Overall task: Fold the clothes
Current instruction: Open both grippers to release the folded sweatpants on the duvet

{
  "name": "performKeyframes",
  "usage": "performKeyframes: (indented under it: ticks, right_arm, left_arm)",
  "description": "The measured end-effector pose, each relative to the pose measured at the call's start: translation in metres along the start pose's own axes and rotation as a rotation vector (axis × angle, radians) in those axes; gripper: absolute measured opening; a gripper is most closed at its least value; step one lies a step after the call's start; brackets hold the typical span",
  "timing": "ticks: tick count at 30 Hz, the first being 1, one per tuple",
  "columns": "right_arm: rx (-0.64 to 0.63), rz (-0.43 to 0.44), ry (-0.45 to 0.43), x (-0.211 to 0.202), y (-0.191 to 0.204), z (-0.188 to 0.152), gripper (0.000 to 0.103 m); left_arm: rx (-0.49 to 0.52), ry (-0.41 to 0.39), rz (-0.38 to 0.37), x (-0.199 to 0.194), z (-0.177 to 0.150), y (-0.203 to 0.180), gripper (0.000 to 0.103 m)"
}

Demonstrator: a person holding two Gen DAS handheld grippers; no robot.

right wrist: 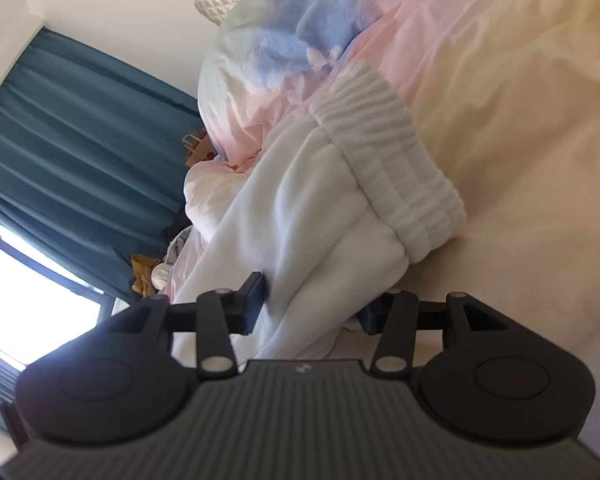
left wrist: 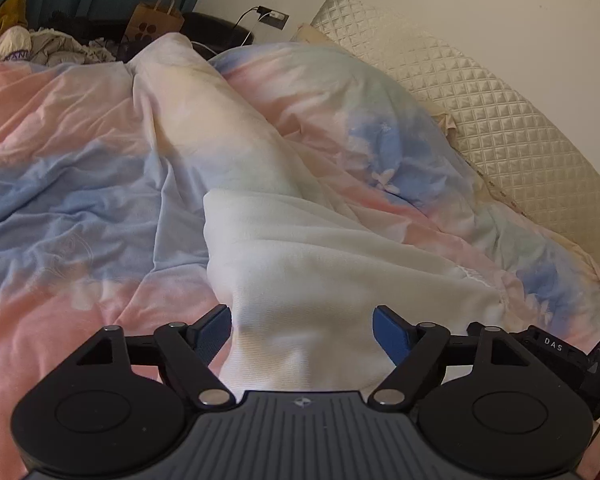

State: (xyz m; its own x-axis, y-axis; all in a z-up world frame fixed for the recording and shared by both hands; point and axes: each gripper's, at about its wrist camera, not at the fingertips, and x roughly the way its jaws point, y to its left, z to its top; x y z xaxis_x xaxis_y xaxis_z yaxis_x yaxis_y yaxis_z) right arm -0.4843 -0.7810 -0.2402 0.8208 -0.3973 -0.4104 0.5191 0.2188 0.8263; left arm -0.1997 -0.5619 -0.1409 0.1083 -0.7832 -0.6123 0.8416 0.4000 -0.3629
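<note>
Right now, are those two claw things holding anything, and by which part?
Neither grip is clearly shut. The left gripper is wide open around the white garment. The right gripper straddles a fold of it, away from the ribbed waistband; whether it pinches cannot be told.

pastel duvet (left wrist: 80,152), quilted headboard (left wrist: 500,128), teal curtain (right wrist: 80,140)

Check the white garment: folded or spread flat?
Neither: the white garment lies bunched on the duvet, creased, its ribbed waistband gathered. Both pairs of jaws straddle it, open.

left tool (left wrist: 302,334) straddling white garment (left wrist: 320,280), jaws apart | garment lying on pastel duvet (left wrist: 80,168) | quilted pillow (left wrist: 500,120) sitting behind
</note>
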Motion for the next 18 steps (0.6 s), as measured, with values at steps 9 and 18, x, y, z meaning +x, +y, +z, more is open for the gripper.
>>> performKeyframes:
  ticks: [9, 18]
  right_arm:
    - [-0.072, -0.023, -0.146, -0.073, 0.041, -0.001, 0.087]
    - [-0.338, -0.015, -0.179, -0.146, 0.134, -0.04, 0.087]
  left_arm:
    - [0.074, -0.104, 0.059, -0.118, -0.004, -0.037, 0.103]
    - [0.155, -0.205, 0.144, -0.23, -0.028, -0.075, 0.103]
